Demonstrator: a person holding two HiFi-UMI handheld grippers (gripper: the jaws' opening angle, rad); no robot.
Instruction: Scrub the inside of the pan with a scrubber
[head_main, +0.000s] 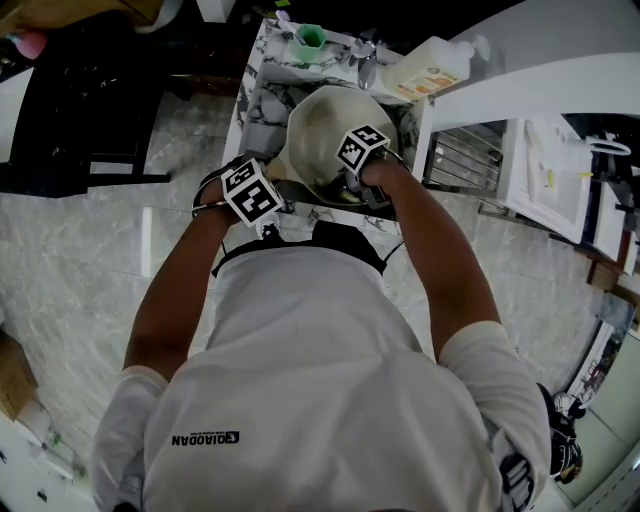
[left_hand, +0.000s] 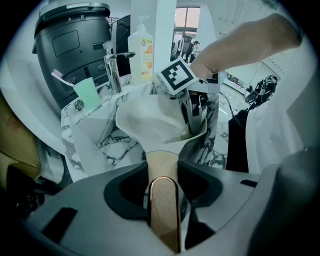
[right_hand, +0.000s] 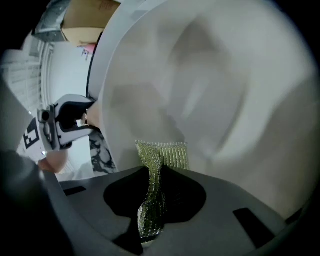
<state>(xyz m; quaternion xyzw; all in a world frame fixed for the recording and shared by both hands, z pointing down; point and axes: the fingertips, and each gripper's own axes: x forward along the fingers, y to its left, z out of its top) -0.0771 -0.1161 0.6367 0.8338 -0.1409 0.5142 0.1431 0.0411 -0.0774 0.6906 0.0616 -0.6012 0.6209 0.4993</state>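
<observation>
Right gripper view: right gripper (right_hand: 151, 197) pinching green scrubber (right_hand: 165, 156) against pan (right_hand: 215, 90) interior; left gripper (left_hand: 164, 192) fingers clamped on wooden handle (left_hand: 162, 162).

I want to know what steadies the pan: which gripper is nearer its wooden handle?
Left. The left gripper has its jaws shut on the wooden handle; the right gripper is inside the pan, jaws shut on the green scrubber.
</observation>
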